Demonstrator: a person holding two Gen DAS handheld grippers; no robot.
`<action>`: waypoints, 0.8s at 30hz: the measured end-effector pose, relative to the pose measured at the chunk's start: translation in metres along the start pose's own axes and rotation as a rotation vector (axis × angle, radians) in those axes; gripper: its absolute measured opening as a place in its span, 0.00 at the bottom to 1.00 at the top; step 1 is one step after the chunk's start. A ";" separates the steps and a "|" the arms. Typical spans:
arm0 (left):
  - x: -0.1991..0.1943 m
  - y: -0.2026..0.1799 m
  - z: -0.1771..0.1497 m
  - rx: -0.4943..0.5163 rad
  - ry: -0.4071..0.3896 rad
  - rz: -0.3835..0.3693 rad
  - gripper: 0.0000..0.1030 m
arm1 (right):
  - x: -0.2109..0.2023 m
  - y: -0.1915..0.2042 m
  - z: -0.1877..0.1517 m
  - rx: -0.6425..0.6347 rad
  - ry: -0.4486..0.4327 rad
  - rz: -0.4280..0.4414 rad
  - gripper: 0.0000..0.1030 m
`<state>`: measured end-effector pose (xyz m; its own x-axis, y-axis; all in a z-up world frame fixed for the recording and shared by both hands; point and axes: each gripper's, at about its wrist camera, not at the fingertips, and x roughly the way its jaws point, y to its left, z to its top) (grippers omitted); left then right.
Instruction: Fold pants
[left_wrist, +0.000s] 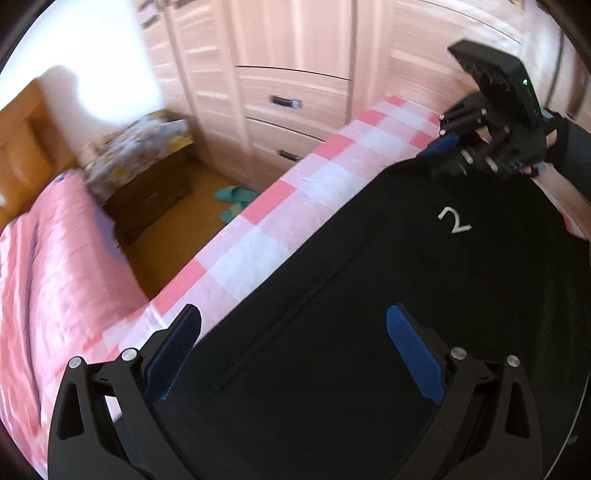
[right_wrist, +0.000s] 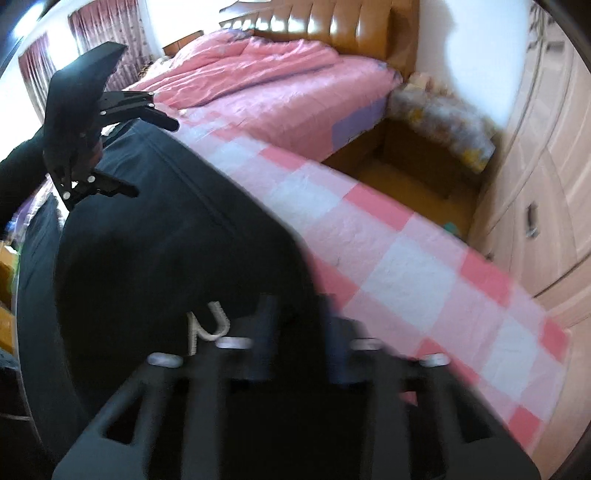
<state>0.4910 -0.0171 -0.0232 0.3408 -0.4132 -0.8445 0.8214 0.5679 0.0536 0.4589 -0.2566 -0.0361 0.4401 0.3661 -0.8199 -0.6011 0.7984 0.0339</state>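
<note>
While black pants (left_wrist: 369, 295) lie flat, left gripper (left_wrist: 295, 354) released, right gripper (right_wrist: 299, 332) clenched.

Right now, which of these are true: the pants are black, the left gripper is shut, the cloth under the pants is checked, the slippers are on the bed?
1. The pants are black. True.
2. The left gripper is shut. False: its jaws stand wide open above the pants.
3. The cloth under the pants is checked. True, pink and white.
4. The slippers are on the bed. False: they lie on the floor.
</note>
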 end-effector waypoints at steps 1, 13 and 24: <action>0.002 0.000 0.003 0.013 0.003 -0.013 0.97 | -0.006 0.003 -0.001 -0.009 -0.017 -0.004 0.10; 0.027 0.005 0.005 0.050 0.113 -0.219 0.44 | -0.078 0.064 -0.023 -0.068 -0.215 -0.116 0.09; -0.091 -0.088 -0.020 0.169 -0.073 0.174 0.13 | -0.124 0.105 -0.048 -0.062 -0.301 -0.210 0.09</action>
<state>0.3785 -0.0157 0.0386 0.5110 -0.3737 -0.7741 0.8102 0.5102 0.2885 0.3093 -0.2416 0.0418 0.7288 0.3291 -0.6005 -0.5122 0.8440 -0.1592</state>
